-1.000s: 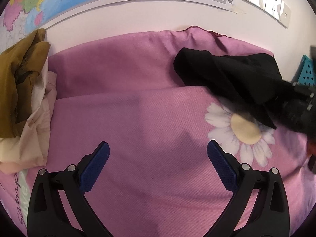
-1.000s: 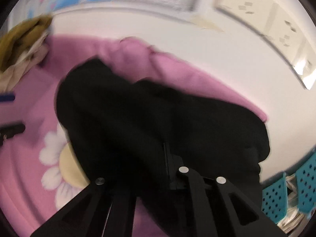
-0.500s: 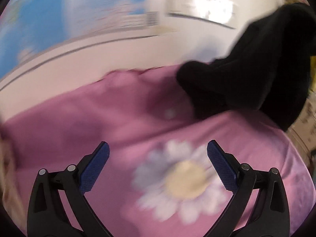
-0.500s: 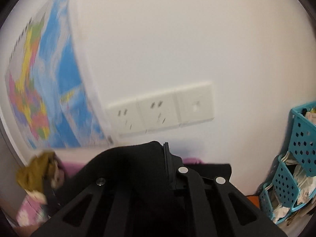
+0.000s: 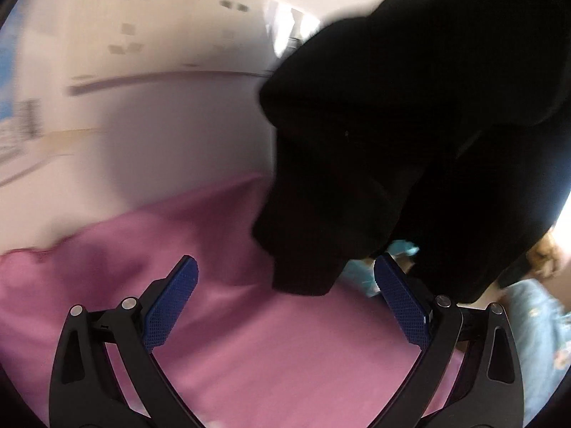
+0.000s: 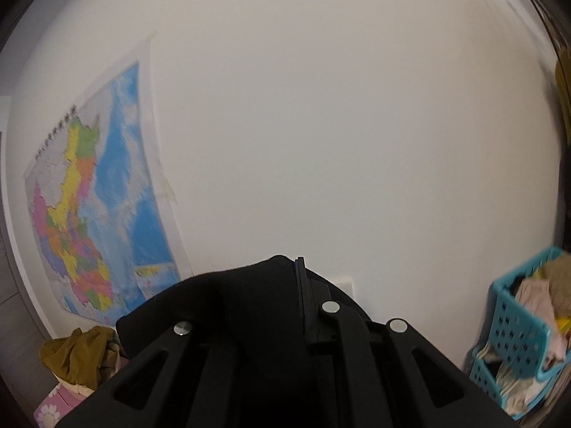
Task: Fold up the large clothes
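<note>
Black soft fabric garment point(image 5: 410, 125) lifted above the pink cloth-covered surface point(image 5: 249, 339).
The right gripper point(image 6: 298, 278) is clenched on its edge and holds it hanging; the left gripper point(image 5: 285, 303) is released wide just below the hanging end, with nothing between its blue pads point(image 5: 171, 306).

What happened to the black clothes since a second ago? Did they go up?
Yes. The black garment was lying on the pink blanket; now it hangs in the air, its lowest end dangling just over the blanket. The right gripper lifted it and now faces the wall map. The left gripper swung toward the garment. Unchanged: the right gripper stays shut on the garment, the left stays open and empty.
</note>
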Demonstrator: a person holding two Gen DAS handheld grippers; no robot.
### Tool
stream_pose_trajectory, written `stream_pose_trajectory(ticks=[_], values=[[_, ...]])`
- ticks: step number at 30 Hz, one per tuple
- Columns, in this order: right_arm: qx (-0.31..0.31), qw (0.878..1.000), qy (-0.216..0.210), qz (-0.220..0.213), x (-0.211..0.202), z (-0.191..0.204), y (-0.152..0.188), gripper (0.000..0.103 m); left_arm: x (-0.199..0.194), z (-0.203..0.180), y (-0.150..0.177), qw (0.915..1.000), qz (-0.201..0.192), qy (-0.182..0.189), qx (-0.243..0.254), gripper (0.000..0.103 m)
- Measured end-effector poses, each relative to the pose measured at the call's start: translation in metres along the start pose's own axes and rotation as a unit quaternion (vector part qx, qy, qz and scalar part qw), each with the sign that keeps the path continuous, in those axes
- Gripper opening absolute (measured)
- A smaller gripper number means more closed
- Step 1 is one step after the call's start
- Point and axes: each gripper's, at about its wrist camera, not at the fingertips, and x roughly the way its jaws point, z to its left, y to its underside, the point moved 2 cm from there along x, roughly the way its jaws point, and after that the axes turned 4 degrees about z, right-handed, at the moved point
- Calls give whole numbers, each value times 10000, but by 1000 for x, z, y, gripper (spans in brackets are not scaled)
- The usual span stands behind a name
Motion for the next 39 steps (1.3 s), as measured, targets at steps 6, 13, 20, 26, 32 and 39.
stream_pose_trajectory(ticks=[6, 13, 20, 26, 32, 39], values=[[-146, 9997, -9, -213, -30, 8, -19, 5, 11, -27, -7, 9995, -77, 301, 94, 97], [-169, 9992, 54, -360, -63, 9, -31, 5, -10, -54, -43, 9966, -429, 578, 391, 7], [-318, 9961, 85, -818, -127, 27, -62, 5, -115, -60, -69, 9886, -1400, 148, 529, 5], [-403, 9893, -97, -1396, -203, 57, -85, 5, -259, -55, -86, 9669, -2482, -208, 549, 5], [-477, 9829, -643, -1656, -261, 93, -93, 5, -407, -47, -52, 9445, -3171, -654, 559, 5], [-688, 9788, -1458, -1264, -296, 148, -59, 5, -503, -132, 7, 9105, -3677, -1689, 850, 8]])
